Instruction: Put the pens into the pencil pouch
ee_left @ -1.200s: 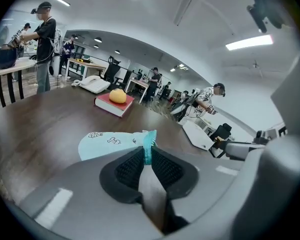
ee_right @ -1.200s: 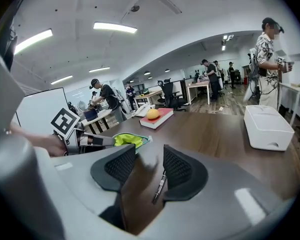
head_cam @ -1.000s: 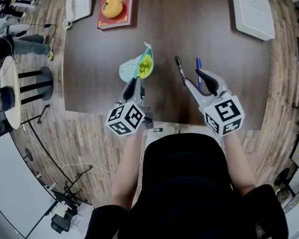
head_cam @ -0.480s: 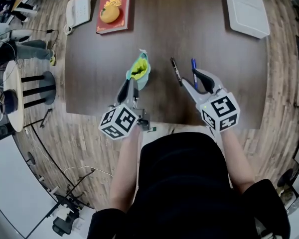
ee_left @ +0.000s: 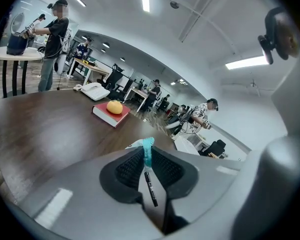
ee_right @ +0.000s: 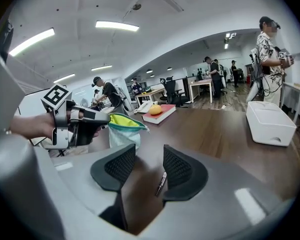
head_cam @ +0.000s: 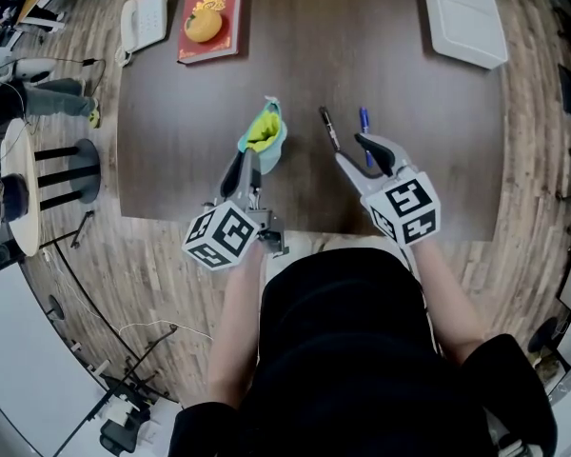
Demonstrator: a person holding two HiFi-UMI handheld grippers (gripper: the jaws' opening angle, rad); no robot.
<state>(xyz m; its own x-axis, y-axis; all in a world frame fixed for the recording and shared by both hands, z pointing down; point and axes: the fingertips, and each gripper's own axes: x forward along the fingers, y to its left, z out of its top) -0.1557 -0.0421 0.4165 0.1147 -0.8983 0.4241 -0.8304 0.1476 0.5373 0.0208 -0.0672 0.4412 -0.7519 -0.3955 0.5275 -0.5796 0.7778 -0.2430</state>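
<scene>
A teal pencil pouch [head_cam: 264, 133] with a yellow-green lining hangs just over the brown table [head_cam: 171, 112], mouth open. My left gripper [head_cam: 249, 163] is shut on its near edge; the teal fabric [ee_left: 148, 151] sits pinched between the pads. Below it a black pen [ee_left: 150, 186] shows in the jaw gap; I cannot tell whether it lies on the table. A black pen [head_cam: 329, 129] and a blue pen [head_cam: 364, 122] lie right of the pouch. My right gripper [head_cam: 350, 150] stands open just short of them, a pen [ee_right: 161, 183] showing between its pads.
At the table's far left are a red book [head_cam: 209, 8] with an orange [head_cam: 205, 29] on it and a white telephone [head_cam: 143, 19]. A white box [head_cam: 464, 19] sits far right. People stand at desks in the room beyond.
The left gripper has lifted the pouch's edge, so the pouch has gone from lying spread out to hanging narrower and more upright. The right gripper has hardly moved.
</scene>
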